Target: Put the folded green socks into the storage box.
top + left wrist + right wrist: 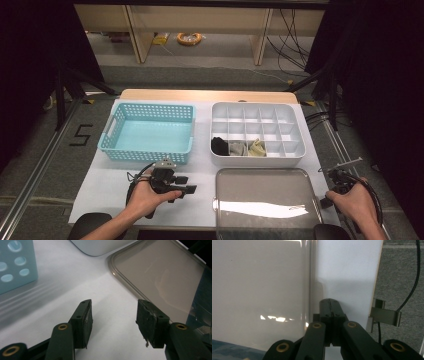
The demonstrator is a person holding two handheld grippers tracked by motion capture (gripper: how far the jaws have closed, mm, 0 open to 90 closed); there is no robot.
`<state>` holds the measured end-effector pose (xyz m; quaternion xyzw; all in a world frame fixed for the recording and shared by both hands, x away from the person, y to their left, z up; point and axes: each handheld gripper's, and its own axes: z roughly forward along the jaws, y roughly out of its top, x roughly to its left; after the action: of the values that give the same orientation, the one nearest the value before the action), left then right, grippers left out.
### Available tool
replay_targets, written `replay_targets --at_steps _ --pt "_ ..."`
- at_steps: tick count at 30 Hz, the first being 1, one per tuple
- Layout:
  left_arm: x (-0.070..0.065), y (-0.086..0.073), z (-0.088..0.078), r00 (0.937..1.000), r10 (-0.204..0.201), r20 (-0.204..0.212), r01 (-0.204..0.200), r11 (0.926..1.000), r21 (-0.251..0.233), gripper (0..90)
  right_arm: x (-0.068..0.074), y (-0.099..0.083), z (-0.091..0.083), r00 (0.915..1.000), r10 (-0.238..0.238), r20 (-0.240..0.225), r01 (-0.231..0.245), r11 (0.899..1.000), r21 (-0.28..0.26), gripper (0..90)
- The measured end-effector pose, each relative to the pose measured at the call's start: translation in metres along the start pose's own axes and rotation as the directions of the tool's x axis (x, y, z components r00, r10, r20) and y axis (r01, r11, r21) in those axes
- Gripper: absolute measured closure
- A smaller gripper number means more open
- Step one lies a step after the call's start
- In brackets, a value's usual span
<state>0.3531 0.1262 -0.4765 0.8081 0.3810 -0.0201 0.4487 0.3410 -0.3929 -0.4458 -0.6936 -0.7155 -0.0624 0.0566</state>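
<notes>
Both grippers are idle at the near edge of the desk, holding nothing. Left gripper hovers between basket and lid, jaws wide and empty, pointing at the lid's left edge. In the left gripper view the lid corner sits just past the pads. Right gripper sits just off the lid's right edge, jaws pressed together on nothing.

The lid lies flat on the desk in front of the organizer, off the box. The organizer holds three small cloth items in its front row; the basket looks empty.

My read: between steps, likely about to pick up the lid. Next move probably needs the right gripper opened, both grippers onto opposite lid edges, a level lift, then setting it down square on the organizer rim.
</notes>
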Motion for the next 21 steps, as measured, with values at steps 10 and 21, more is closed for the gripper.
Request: replay_targets --at_steps 10,21 --pt "0.000 -0.002 0.000 0.9994 -0.030 -0.015 0.030 0.9994 0.018 46.3 0.011 -0.002 0.010 0.9948 -0.102 -0.004 0.101 0.994 -0.051 90.0" --pt "0.001 -0.006 -0.002 0.9961 -0.083 -0.030 0.084 0.9955 0.042 44.1 0.031 0.000 0.010 0.9986 -0.048 -0.024 0.048 0.999 -0.009 90.0"
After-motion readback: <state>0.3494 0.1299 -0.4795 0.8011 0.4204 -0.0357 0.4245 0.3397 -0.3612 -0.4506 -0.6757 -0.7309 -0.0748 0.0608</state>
